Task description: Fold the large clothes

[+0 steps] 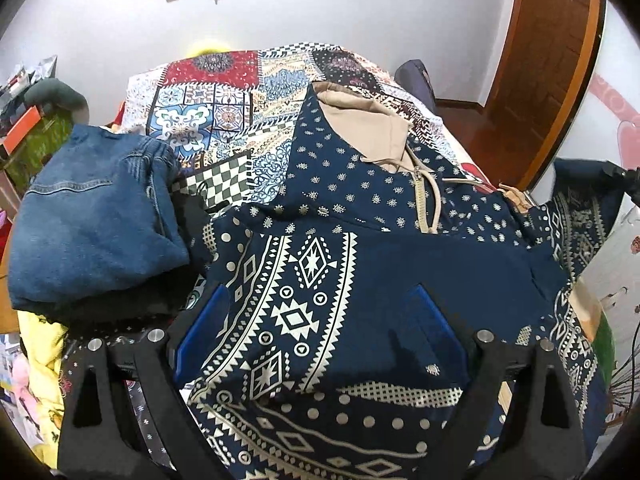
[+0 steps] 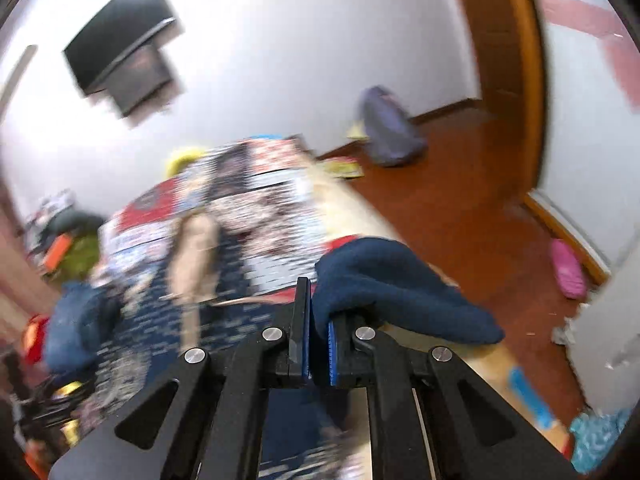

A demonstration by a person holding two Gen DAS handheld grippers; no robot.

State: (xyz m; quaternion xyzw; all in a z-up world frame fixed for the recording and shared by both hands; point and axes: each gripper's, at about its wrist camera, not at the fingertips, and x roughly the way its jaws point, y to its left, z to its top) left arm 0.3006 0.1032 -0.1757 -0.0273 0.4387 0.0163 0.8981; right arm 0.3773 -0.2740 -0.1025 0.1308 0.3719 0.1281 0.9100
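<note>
hoodie (image 1: 360, 264) edge clamped in right hand-held gripper (image 2: 319, 344); left hand-held gripper (image 1: 320, 320) spread wide above it.

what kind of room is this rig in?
Likely a home bedroom: a bed under a patchwork quilt, a wall-mounted TV, folded jeans on the bed.

Bed under patchwork quilt (image 1: 208, 92), patterned navy hoodie (image 1: 340, 240) spread across it, folded jeans (image 1: 92, 220) beside.
</note>
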